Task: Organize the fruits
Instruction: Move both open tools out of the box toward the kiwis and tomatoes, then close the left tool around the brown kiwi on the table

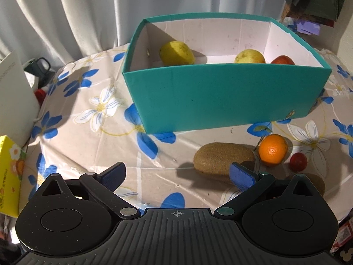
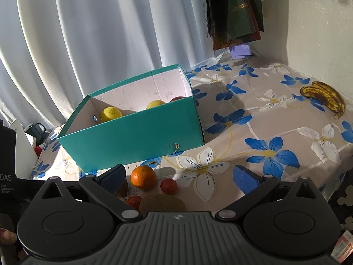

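Floral plastic tablecloth (image 1: 92,154) under teal cardboard box (image 1: 220,97) — yellow fruits, red apple inside. Brown kiwi (image 1: 222,158), orange tangerine (image 1: 273,149) before box. Left gripper (image 1: 176,175), right gripper (image 2: 179,177) — spread wide, empty.

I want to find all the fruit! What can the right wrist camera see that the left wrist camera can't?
Only the right wrist view shows the spotty bananas far off on the flowered tablecloth. Only the left wrist view shows the yellow carton at the table's edge. Both show the teal box with two yellow fruits and a red one inside, plus the orange, kiwis and small red fruits outside. Both claws are open and hold nothing.
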The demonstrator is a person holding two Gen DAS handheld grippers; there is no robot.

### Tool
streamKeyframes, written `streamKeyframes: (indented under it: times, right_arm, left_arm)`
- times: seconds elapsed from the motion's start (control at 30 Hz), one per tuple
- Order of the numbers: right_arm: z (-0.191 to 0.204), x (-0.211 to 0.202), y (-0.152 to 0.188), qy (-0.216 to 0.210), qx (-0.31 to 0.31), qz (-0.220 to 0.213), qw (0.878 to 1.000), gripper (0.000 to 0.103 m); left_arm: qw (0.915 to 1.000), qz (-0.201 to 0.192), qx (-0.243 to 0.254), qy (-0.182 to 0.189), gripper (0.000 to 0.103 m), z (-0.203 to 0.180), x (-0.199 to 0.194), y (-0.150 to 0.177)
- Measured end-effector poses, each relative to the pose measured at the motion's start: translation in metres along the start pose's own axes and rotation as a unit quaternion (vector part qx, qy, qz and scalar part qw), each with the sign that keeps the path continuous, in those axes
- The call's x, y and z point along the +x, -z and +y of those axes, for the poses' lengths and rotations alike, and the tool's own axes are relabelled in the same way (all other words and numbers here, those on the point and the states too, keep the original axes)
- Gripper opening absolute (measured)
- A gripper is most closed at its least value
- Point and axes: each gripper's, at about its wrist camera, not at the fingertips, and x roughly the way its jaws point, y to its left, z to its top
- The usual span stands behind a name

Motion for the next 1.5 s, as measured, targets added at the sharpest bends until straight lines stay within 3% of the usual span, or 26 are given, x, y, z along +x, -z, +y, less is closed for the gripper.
streamKeyframes:
  times: [0.3,0.7,0.73,0.77,0.83,1.23,1.5]
  right_arm:
    - [-0.004,0.009,0.004,0.007,-0.008,0.016,1.0,0.103]
    - [-0.013,0.023,0.008,0.018,-0.003,0.043,0.999,0.103]
    - [-0.013,0.023,0.008,0.017,-0.003,0.044,0.999,0.103]
    - [-0.013,0.025,0.007,0.017,-0.003,0.045,0.999,0.103]
    - [-0.012,0.027,0.007,0.017,-0.004,0.047,0.999,0.103]
    - [-0.002,0.035,0.002,0.016,-0.027,0.046,0.998,0.103]
    - [0.012,0.038,0.003,0.017,-0.063,0.052,0.997,0.103]
  left_arm:
    - [0.9961,-0.045,0.071,0.027,0.102,-0.037,0.006,0.009]
    - [0.998,-0.022,0.037,0.046,0.102,-0.034,0.032,0.005]
    - [0.998,-0.021,0.038,0.047,0.1,-0.034,0.033,0.005]
    - [0.9978,-0.02,0.04,0.049,0.09,-0.035,0.033,0.004]
    - [0.9972,-0.005,0.043,0.061,0.08,-0.037,0.038,0.003]
    - [0.9962,0.012,0.028,0.081,0.077,-0.029,0.036,-0.001]
    - [0.9967,-0.013,0.013,0.079,0.077,-0.007,0.006,-0.009]
